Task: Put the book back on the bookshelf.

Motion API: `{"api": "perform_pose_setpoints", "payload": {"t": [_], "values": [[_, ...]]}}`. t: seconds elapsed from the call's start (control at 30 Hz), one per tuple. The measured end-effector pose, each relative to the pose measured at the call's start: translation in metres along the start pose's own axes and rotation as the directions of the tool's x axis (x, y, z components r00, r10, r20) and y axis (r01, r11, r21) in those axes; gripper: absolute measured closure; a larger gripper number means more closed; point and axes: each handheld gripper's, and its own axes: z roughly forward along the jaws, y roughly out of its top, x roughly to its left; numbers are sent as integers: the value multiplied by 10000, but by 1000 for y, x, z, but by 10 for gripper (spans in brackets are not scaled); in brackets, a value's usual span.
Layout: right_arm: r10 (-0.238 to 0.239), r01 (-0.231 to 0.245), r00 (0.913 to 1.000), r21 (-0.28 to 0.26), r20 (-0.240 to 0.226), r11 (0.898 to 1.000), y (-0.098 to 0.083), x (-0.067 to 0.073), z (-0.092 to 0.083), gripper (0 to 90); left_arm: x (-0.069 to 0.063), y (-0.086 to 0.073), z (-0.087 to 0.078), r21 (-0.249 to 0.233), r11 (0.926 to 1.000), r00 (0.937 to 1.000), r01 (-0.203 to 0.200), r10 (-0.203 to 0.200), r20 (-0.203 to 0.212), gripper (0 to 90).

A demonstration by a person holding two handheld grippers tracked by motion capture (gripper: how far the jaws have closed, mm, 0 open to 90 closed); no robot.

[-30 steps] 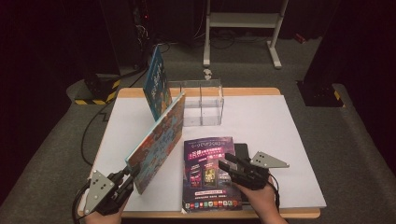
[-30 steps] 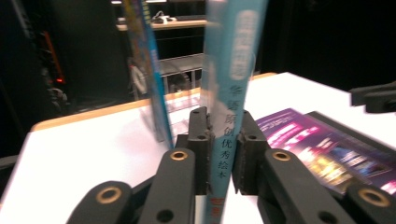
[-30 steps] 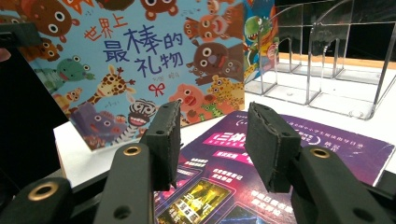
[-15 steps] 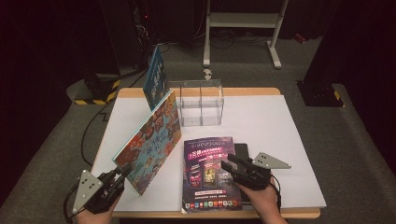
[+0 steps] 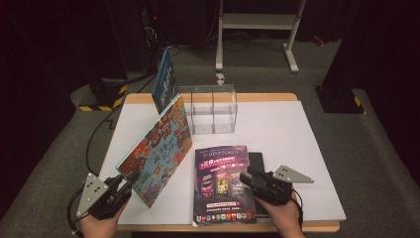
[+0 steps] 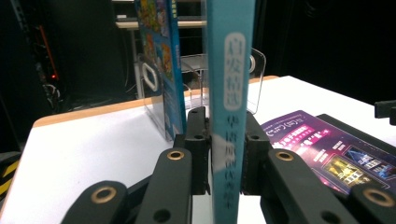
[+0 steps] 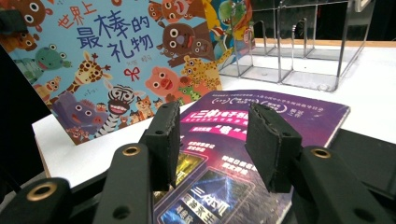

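A colourful picture book [image 5: 161,148] with cartoon animals leans tilted over the left part of the white table [image 5: 297,139]. My left gripper [image 5: 128,179] is shut on its lower edge. In the left gripper view the pads of the left gripper [image 6: 224,140] press both sides of the book's pale blue spine [image 6: 231,93]. A purple book [image 5: 223,183] lies flat near the front edge. My right gripper [image 5: 246,179] hovers at its right side, open. In the right gripper view the right gripper [image 7: 212,135] has nothing between its jaws, with the purple book [image 7: 280,107] below and the picture book [image 7: 116,60] beyond.
A clear acrylic book rack [image 5: 213,109] stands at the back middle of the table. A blue book [image 5: 164,82] stands upright at its left end. A black flat item [image 5: 256,161] lies under the purple book's right edge. A metal stand [image 5: 257,22] is on the floor behind.
The picture book has tipped further over, so its cover faces up more. The left gripper has shifted slightly to the left with it. The right gripper has stayed put.
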Motion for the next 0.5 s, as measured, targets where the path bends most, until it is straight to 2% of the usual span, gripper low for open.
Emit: {"api": "perform_pose_setpoints", "payload": {"t": [0.07, 0.1, 0.13, 0.23, 0.37, 0.43, 0.5], "values": [[18, -18, 10000, 14, 20, 10000, -1, 0, -1, 542, 0, 1, 1, -15, 9999, 9999, 132, -131, 54, 776], [45, -45, 10000, 36, 49, 10000, -2, -1, -2, 541, 2, 2, 3, -38, 9993, 9991, 374, -373, 186, 776], [45, -45, 10000, 36, 49, 10000, -2, -1, -2, 541, 2, 2, 3, -38, 9993, 9991, 374, -373, 186, 776], [51, -51, 9999, 76, 115, 10000, -5, -2, -4, 540, 2, 5, 8, 18, 9996, 9996, 270, -270, 4, 776], [75, -76, 9999, 119, 119, 9999, -6, -2, -4, 538, 2, 6, 11, 32, 9998, 9998, 176, -176, 18, 767], [56, -57, 9999, 144, 109, 9999, -6, -2, -3, 535, -1, 6, 18, -12, 9999, 9999, -101, 101, -107, 757], [50, -52, 9999, 155, 120, 9999, -6, -2, -3, 533, -3, 7, 22, -36, 10000, 9999, -28, 28, -137, 740]]}}
